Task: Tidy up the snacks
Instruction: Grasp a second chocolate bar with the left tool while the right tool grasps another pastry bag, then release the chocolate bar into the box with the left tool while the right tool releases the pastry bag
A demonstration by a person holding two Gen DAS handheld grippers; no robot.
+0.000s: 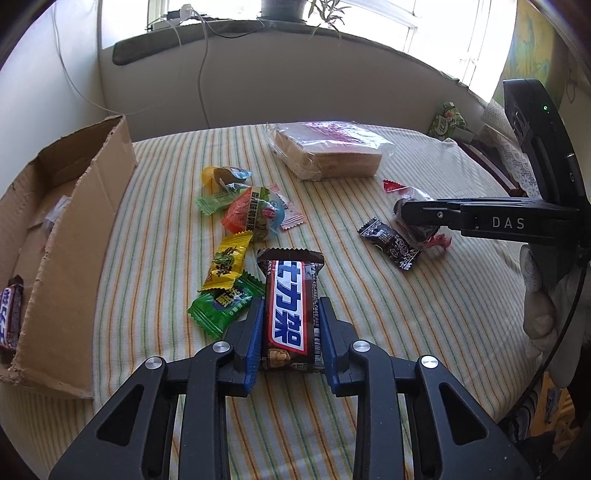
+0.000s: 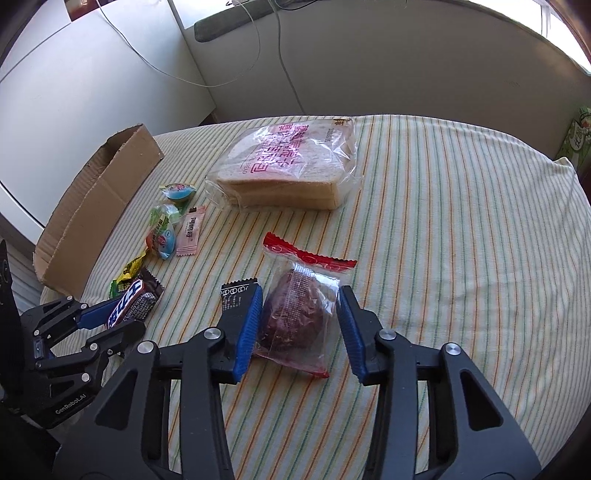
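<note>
Inside the cardboard box [image 1: 74, 236], left view only, a second bar [image 1: 10, 317] (both grippers pinching snacks).

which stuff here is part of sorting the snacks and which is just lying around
Job:
chocolate bar in the left gripper
dark bun packet between the right gripper fingers
loose candies
bread bag
cardboard box

Lying about:
cables
plant pot
</note>
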